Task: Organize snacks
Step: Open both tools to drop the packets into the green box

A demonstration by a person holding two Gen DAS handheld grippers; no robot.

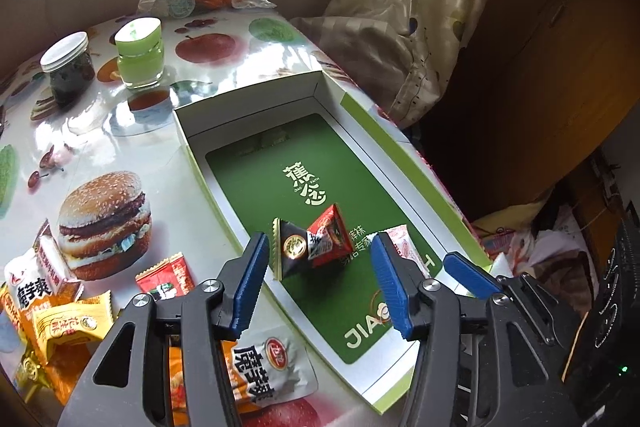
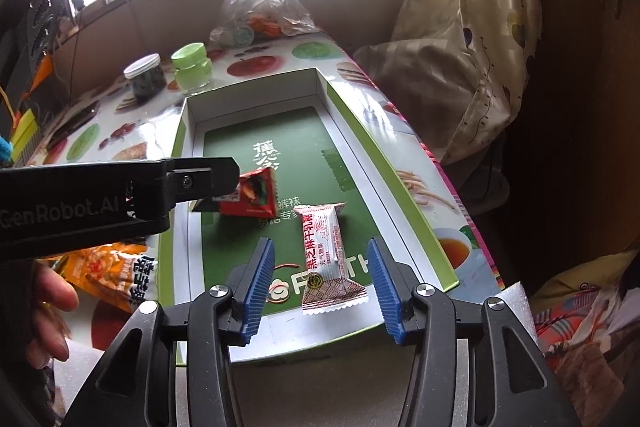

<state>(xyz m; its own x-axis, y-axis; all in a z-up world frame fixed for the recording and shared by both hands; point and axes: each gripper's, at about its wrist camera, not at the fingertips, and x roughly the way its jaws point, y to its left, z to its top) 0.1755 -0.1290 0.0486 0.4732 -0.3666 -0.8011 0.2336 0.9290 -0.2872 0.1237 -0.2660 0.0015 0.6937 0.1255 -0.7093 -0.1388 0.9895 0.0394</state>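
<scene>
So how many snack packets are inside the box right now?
2. A red-and-black triangular packet lies mid-floor of the box, and a white-and-red candy bar lies beside it toward the near end. None appears hidden; the other packets lie outside.

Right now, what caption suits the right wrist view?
Open right gripper above a white candy packet lying in the green box.
</scene>
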